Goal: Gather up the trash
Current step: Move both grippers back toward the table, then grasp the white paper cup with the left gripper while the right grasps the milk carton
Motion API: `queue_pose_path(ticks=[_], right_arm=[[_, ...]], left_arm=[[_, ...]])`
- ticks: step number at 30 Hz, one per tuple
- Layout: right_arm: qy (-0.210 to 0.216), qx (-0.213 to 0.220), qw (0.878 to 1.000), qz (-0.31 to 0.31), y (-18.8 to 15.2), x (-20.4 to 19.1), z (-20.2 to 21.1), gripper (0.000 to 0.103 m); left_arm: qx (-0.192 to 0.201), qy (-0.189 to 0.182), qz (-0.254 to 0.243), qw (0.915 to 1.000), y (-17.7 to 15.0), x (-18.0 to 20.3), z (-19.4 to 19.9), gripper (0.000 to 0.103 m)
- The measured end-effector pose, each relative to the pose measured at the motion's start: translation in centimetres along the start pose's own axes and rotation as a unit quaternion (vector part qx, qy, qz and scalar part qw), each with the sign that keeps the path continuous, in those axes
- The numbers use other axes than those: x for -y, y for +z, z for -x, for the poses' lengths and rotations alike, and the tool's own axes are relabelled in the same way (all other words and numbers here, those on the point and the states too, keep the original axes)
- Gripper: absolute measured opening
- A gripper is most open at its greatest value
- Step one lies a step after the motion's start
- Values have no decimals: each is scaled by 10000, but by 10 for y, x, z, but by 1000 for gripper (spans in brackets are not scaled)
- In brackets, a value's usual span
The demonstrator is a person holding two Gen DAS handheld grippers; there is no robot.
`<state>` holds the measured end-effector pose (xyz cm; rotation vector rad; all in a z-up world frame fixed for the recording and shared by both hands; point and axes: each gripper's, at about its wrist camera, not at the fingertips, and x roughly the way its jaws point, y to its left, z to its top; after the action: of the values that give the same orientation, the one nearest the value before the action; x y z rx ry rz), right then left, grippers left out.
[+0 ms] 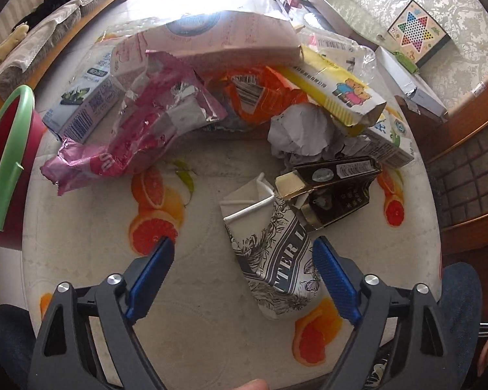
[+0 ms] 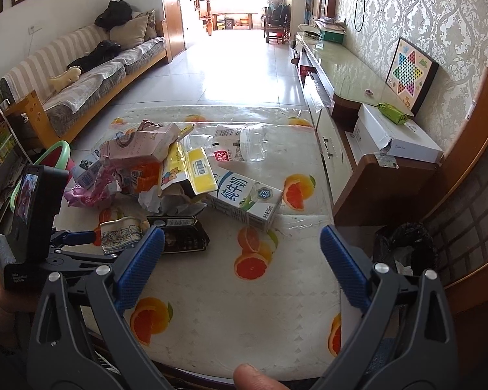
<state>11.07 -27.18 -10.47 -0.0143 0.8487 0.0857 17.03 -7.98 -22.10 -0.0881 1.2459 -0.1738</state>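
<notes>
Table (image 1: pixel 211 341) with orange-fruit cloth fills both views. Trash pile (image 1: pixel 211 91) lies across upper middle of left wrist frame: pink carton, pink foil wrapper (image 1: pixel 140 136), yellow box, crumpled paper. Red bin with green rim (image 1: pixel 3 162) at left edge. Flattened paper cup (image 1: pixel 273 250) in lower centre, between fingers of left gripper (image 1: pixel 244 253), jaws wide apart, not touching cup. Right gripper (image 2: pixel 240 243) also spread, holds nothing, above bare cloth; milk carton (image 2: pixel 244 200) in frame centre.

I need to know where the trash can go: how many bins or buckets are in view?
2. A red bucket with a green rim stands at the table's left edge; a bin lined with a black bag sits on the floor off its right edge. Others may be hidden.
</notes>
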Motion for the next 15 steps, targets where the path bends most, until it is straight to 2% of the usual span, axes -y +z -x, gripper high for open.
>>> queue_pose_path(ticks=[3,5,7,10,15], right_arm=[[43,-109,9999,3,-3,1,-9,95],[81,-163,9998,25,-4,0,-15,95],[109,-191,9997,60,-3,-2,-20,95],[93,-225,9997,80,0,-3,-29,95],[15,-189,9996,199,7,-3,-37,95]], left_arm=[[19,-144,2,9999,2,1,-3,76],[-14,-286,-13,9996,2,3,-5,67],[-54,-368,-16,9993,5,6,-8,63],[-116,-404,-1,9991,7,9,-13,62],[-225,-230,101,9994,9,7,-25,59]])
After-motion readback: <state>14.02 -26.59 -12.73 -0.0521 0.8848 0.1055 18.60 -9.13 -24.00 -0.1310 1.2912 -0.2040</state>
